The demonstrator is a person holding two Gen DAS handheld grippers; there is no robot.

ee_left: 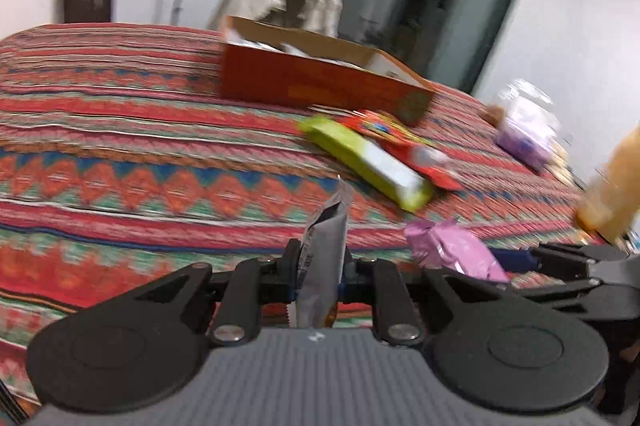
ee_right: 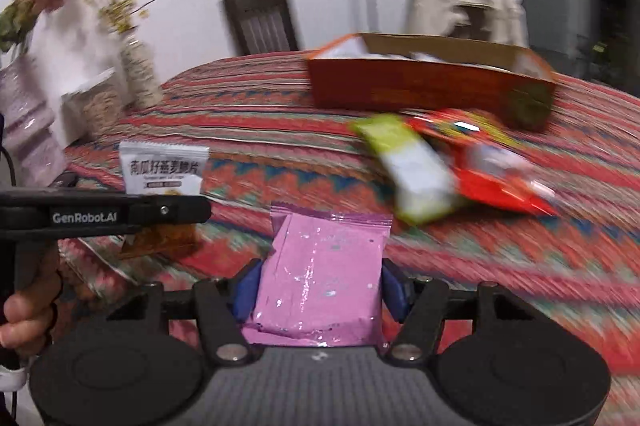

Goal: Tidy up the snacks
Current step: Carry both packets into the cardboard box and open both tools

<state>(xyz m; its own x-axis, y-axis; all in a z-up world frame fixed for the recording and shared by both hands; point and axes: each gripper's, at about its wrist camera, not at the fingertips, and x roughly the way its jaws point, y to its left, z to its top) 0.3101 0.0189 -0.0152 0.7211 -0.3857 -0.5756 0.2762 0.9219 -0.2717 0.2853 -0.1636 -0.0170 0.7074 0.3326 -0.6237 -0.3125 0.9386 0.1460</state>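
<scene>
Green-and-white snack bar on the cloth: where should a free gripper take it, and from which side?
Grip the green-and-white bar across its narrow width near the white near end, coming from above on its left long edge. It lies flat and slanted, and the red packet lies against its right side, so probably only the left side offers finger room.

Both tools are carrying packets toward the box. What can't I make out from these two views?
- Contents of the orange cardboard box: its front wall hides them in both views, and motion blurs them.
- Print on the green-and-white packet and red packet: blurred.
- Clear plastic jar, left wrist view: smeared, contents unreadable.
- Grey-white packet's face: edge-on there.
</scene>
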